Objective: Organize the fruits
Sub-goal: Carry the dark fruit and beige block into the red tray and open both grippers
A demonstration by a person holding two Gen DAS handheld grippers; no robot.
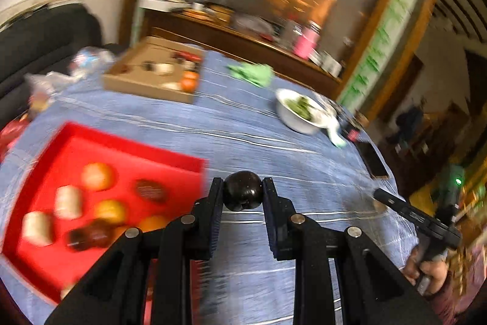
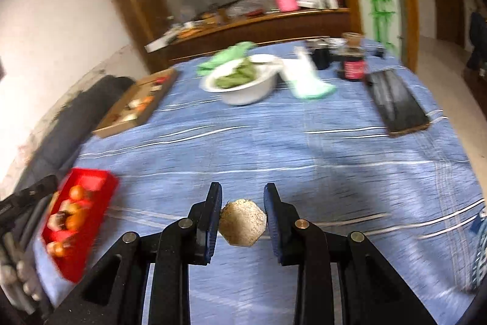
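Note:
My left gripper [image 1: 242, 192] is shut on a dark purple round fruit [image 1: 242, 193], held above the blue cloth just right of the red tray [image 1: 127, 146]. The tray holds oranges [image 1: 98, 175], pale beige pieces [image 1: 68, 201] and dark fruits [image 1: 151, 191]. My right gripper [image 2: 242, 204] is shut on a pale beige round fruit [image 2: 242, 223] above the cloth; the red tray [image 2: 102, 188] lies to its left. The right gripper also shows at the right edge of the left wrist view [image 1: 395, 201].
A cardboard box [image 1: 146, 87] with more fruits sits at the far side of the table. A white bowl of greens [image 2: 243, 81], a green cloth [image 2: 226, 57], a dark jar [image 2: 353, 63], a black board [image 2: 395, 99] and a phone [image 1: 374, 157] lie on the blue tablecloth [image 2: 274, 148].

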